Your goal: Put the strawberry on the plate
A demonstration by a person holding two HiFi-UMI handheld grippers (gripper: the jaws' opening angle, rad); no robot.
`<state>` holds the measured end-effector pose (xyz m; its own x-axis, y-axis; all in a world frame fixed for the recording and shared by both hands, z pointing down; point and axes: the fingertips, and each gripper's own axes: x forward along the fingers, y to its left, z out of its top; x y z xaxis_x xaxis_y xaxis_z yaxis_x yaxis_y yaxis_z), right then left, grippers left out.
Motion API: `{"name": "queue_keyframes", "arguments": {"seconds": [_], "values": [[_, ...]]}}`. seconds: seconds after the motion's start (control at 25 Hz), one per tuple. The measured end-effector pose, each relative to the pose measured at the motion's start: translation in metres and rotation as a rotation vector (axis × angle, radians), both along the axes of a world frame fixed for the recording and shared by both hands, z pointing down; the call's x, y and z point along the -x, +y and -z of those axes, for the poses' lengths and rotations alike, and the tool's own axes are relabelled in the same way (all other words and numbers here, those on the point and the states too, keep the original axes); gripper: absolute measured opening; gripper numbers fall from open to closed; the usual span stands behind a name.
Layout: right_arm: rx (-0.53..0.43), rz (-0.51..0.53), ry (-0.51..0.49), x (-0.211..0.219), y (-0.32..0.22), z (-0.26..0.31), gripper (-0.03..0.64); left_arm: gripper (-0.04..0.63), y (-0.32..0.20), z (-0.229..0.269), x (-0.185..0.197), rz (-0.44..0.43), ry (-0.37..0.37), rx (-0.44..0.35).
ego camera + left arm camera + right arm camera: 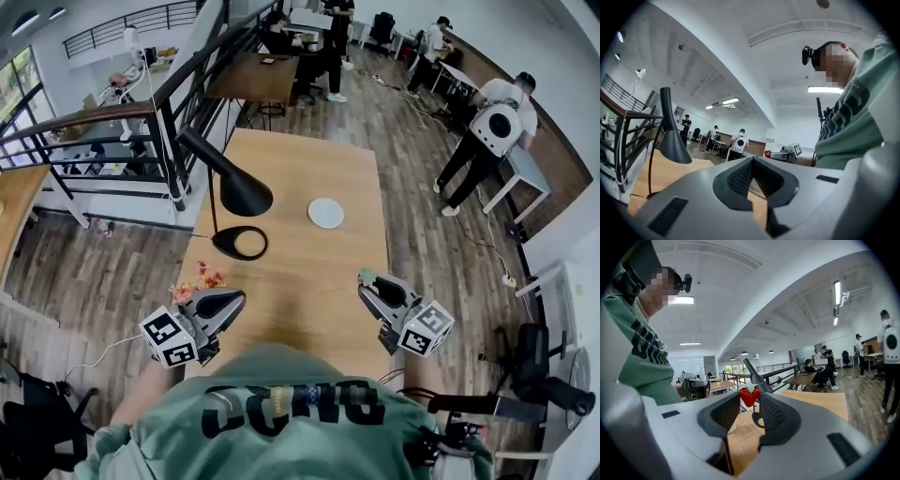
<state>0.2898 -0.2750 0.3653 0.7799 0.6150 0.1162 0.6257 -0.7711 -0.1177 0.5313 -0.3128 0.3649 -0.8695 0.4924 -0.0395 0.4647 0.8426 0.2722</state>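
Red, heart-shaped strawberry, green-topped, pinched between right gripper tips over table, well apart from white plate. Left gripper closed, empty. Shirt lettering unreadable.

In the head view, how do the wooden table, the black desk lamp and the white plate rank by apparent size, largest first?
Wooden table
Black desk lamp
White plate
The lamp rises toward the camera, which may enlarge it.

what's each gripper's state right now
Left gripper: closed, nothing between its jaws.
Right gripper: closed on the strawberry, held at the jaw tips.
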Motion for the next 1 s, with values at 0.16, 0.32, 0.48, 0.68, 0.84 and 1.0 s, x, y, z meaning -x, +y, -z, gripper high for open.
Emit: {"name": "queue_keyframes", "arguments": {"seconds": [0.16, 0.32, 0.48, 0.68, 0.84, 1.0], "values": [[-0.004, 0.061, 0.052, 0.037, 0.050, -0.019, 0.133, 0.005, 0.050, -0.006, 0.048, 0.040, -0.003, -0.057], [-0.017, 0.091, 0.057, 0.053, 0.074, -0.029, 0.133, 0.005, 0.070, -0.010, 0.086, 0.039, -0.026, -0.113], [-0.037, 0.062, 0.051, 0.038, 0.086, -0.055, 0.133, 0.005, 0.085, -0.031, 0.085, -0.005, 0.022, -0.121], [-0.104, -0.012, 0.048, 0.028, 0.089, -0.070, 0.133, 0.005, 0.098, -0.055, 0.086, -0.094, 0.014, -0.133], [-0.128, -0.061, 0.026, 0.035, 0.091, -0.069, 0.133, 0.005, 0.111, -0.066, 0.108, -0.164, 0.028, -0.144], [-0.142, -0.093, 0.001, 0.042, 0.106, -0.073, 0.133, 0.005, 0.125, -0.072, 0.127, -0.197, 0.048, -0.133]]}}
